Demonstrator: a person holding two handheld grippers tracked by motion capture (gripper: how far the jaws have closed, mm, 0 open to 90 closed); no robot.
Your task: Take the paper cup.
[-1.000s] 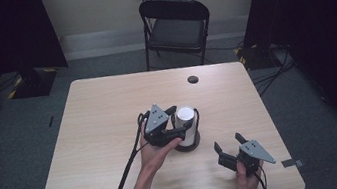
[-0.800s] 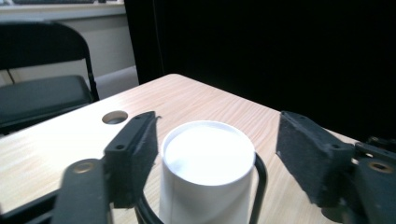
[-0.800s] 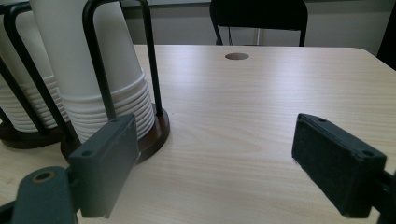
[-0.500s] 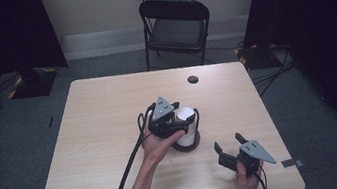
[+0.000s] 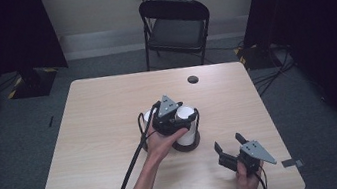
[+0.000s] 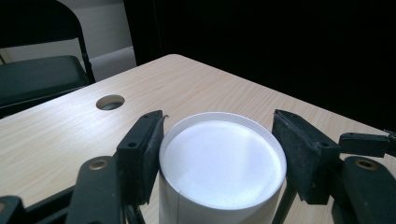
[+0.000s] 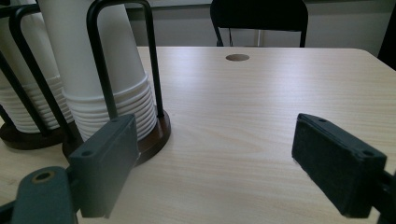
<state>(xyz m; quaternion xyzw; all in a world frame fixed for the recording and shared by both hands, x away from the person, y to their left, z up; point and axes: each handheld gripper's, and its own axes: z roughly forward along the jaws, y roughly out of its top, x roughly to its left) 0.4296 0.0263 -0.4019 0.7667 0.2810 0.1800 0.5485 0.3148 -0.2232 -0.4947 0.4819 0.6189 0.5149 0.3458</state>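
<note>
Left arm pose: I see the forearm reaching from the bottom edge up toward mid-table, the left hand [image 5: 159, 144] holding the left gripper [image 5: 176, 117] over the cup stacks.
Left fingers: apart, straddling the top of the near cup stack [image 6: 219, 163]; one finger [image 6: 140, 151] appears to touch the rim, the other finger sits just beside it. I cannot tell whether they are pressing.
Right arm pose: the right hand [image 5: 246, 180] sits low near the table's front right edge, holding the right gripper [image 5: 230, 147] level, pointing up-table.
Right fingers: wide apart, nothing between them.
Cup stacks: two white stacks of inverted cups, each in a black wire holder [image 7: 123, 56] on a dark round base, near the table [image 5: 97, 135] centre; second stack [image 7: 25, 93] just beside the first.
Change since earlier frames: I note the left gripper has shifted right and forward, from beside the stack to over it. The right gripper has stayed put.
</note>
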